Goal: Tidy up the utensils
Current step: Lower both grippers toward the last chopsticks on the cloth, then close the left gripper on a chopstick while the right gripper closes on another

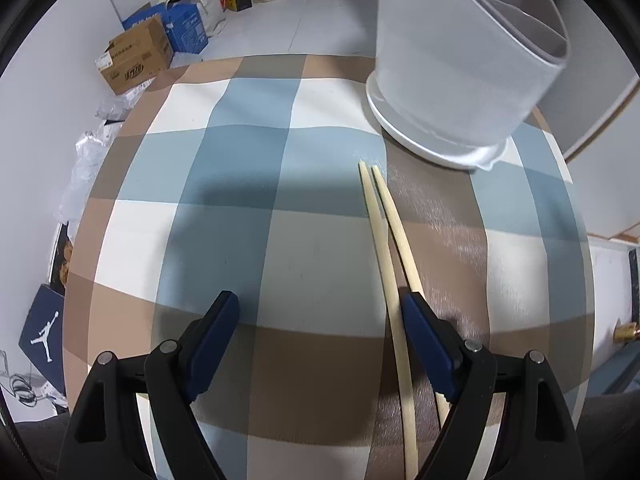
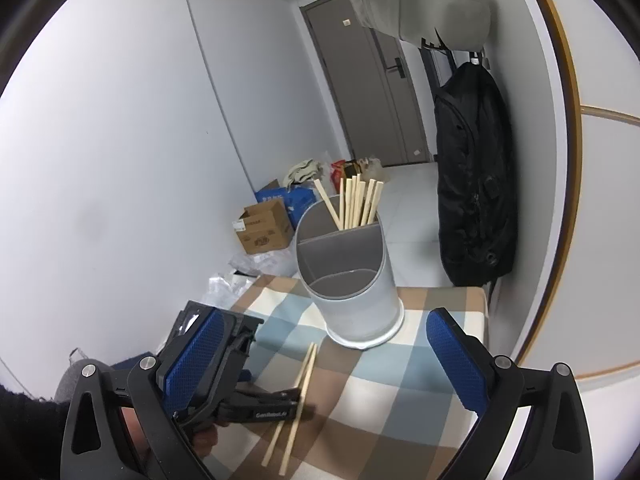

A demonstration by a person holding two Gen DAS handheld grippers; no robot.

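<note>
Two pale wooden chopsticks [image 1: 386, 236] are lying side by side on the checked blue, tan and white tabletop [image 1: 224, 184], their far tips nearly touching and pointing toward the grey cylindrical utensil holder [image 1: 460, 76]. The holder is standing upright near the tabletop's far edge, close to its far right corner. In the right wrist view the same holder [image 2: 352, 292] is showing three compartments: the rear one is carrying a bundle of roughly eight more chopsticks [image 2: 356, 200], while the two nearer ones are looking empty.

The left gripper [image 1: 320, 316] is hanging over the near ends of the loose pair with its blue-padded jaws spread wide; the right-hand pad [image 1: 424, 340] is sitting over one stick and the other stick is lying just inside it, and neither is being pinched. Whether that pad is touching a stick cannot be told. The right gripper [image 2: 320, 356] is hovering nearer the viewer, its jaws likewise spread, with nothing between them.

Open cloth is stretching to the left of the chopsticks as far as the tabletop's left edge. Beyond that edge, two cardboard boxes, one brown [image 1: 136, 56] and one blue [image 1: 186, 28], are resting on the floor.
</note>
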